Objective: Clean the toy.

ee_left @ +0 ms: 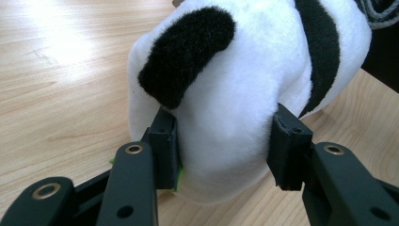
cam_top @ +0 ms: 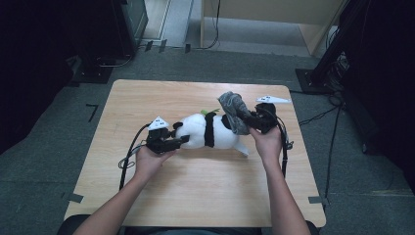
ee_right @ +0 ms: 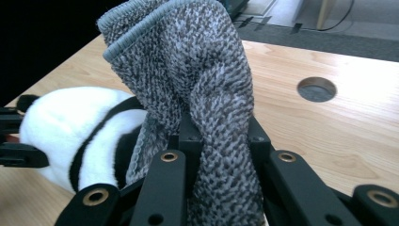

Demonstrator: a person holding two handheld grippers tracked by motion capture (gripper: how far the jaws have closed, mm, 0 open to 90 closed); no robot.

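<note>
One plush panda [cam_top: 208, 131] lies mid-counter [cam_top: 195, 191]. One grey knit cloth [cam_top: 235, 110] hangs at its 2 o'clock. Two tongs: the left [cam_top: 182, 141] at the panda's 9 o'clock, the right [cam_top: 250, 120] at 3. One hole [ee_right: 316, 89] in the counter.

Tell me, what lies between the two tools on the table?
In the high view, the plush panda lies between them: the left tool grips its head end, and the right tool holds a grey knitted cloth at the other end.
</note>
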